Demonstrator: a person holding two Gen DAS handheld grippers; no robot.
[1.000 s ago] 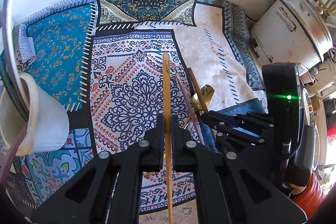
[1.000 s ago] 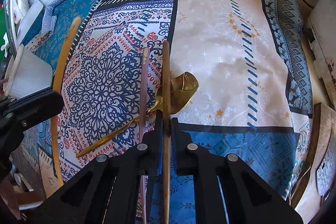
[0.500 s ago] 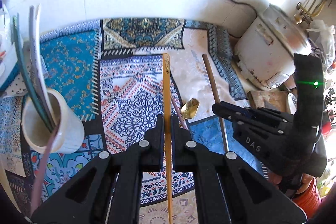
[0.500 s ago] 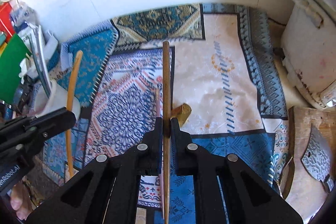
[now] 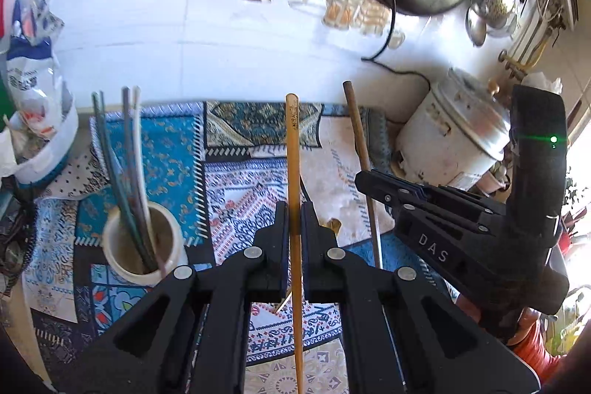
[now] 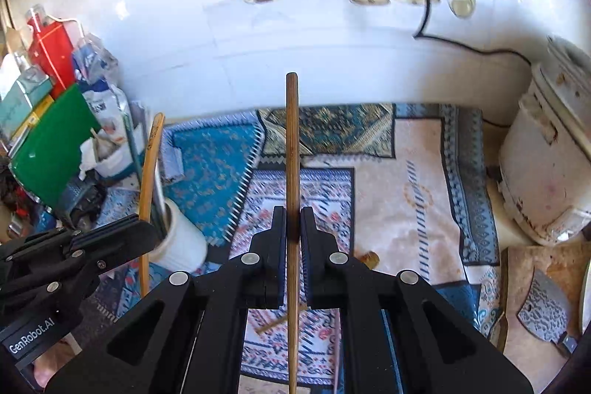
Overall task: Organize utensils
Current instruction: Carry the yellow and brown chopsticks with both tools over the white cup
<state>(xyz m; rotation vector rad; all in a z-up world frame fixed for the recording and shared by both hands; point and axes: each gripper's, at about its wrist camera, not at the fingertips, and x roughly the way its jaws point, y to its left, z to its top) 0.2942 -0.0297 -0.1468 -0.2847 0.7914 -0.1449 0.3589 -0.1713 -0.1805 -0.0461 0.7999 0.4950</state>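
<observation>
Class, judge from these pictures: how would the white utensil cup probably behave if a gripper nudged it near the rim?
The white cup stands upright on the patterned cloth and looks tall for its base, so a nudge there may tip it. The long utensils lean out one side, probably favouring that direction. It looks ceramic, so likely stiff and breakable.

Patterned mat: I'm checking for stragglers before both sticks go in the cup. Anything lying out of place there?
Yes. A gold spoon lies loose on the patterned mat, largely hidden behind the right gripper, not in the white cup with the other utensils. The white cooker looks stained and chipped.
</observation>
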